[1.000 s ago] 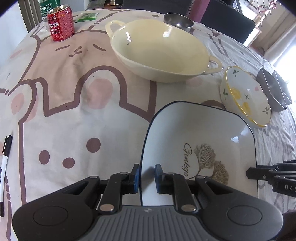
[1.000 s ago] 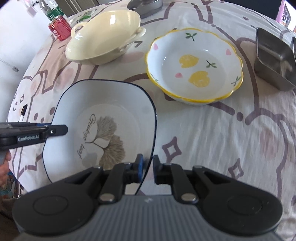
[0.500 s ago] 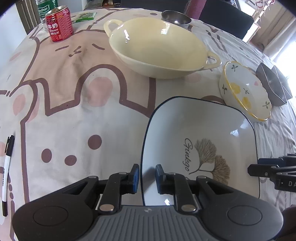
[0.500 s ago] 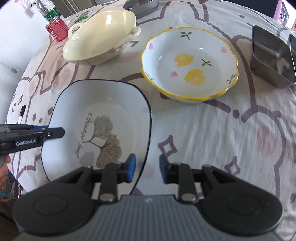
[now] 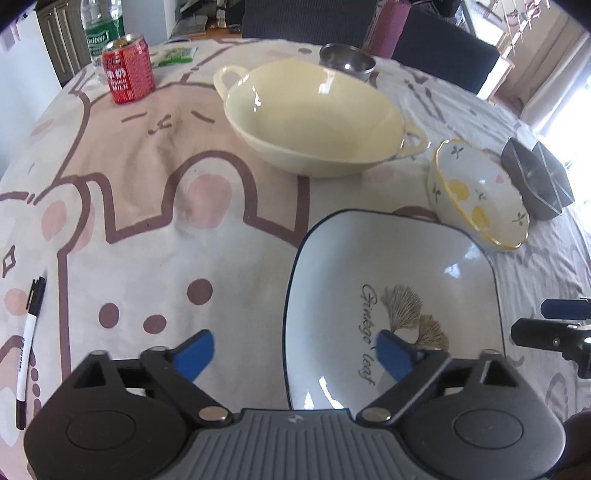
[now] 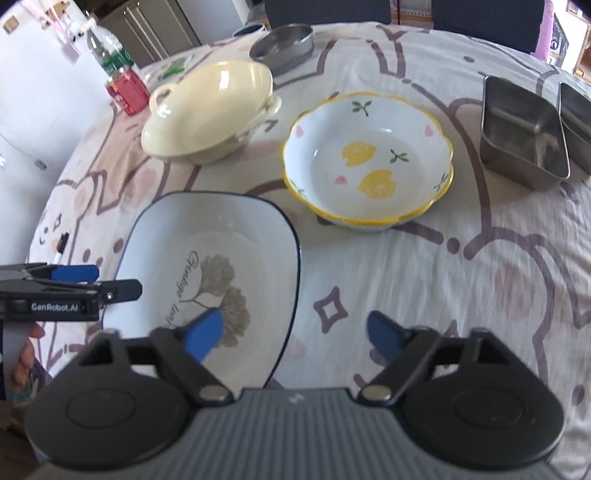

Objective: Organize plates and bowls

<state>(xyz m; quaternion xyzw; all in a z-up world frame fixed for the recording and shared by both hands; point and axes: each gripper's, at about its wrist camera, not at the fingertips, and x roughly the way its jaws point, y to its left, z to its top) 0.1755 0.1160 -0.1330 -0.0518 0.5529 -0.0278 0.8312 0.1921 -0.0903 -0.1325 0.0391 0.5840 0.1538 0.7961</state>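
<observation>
A white square plate with a dark rim and a ginkgo leaf print [image 5: 391,280] [image 6: 218,266] lies flat on the tablecloth. My left gripper [image 5: 295,350] is open, its jaws astride the plate's left rim without gripping it. My right gripper [image 6: 295,332] is open, astride the plate's right rim. A cream two-handled bowl [image 5: 314,114] [image 6: 210,110] sits beyond the plate. A white bowl with a yellow rim and lemon prints [image 5: 476,192] [image 6: 369,158] sits to the plate's right.
A red drink can [image 5: 127,66] and a water bottle [image 5: 101,29] stand at the far left. A small steel bowl [image 5: 347,62] is behind the cream bowl. Steel rectangular containers [image 6: 524,129] sit far right. A pen [image 5: 27,347] lies near the left table edge.
Both grippers were shut on the plate's opposite rims and have opened wide. The plate now rests on the table, and both grippers have pulled back slightly.
</observation>
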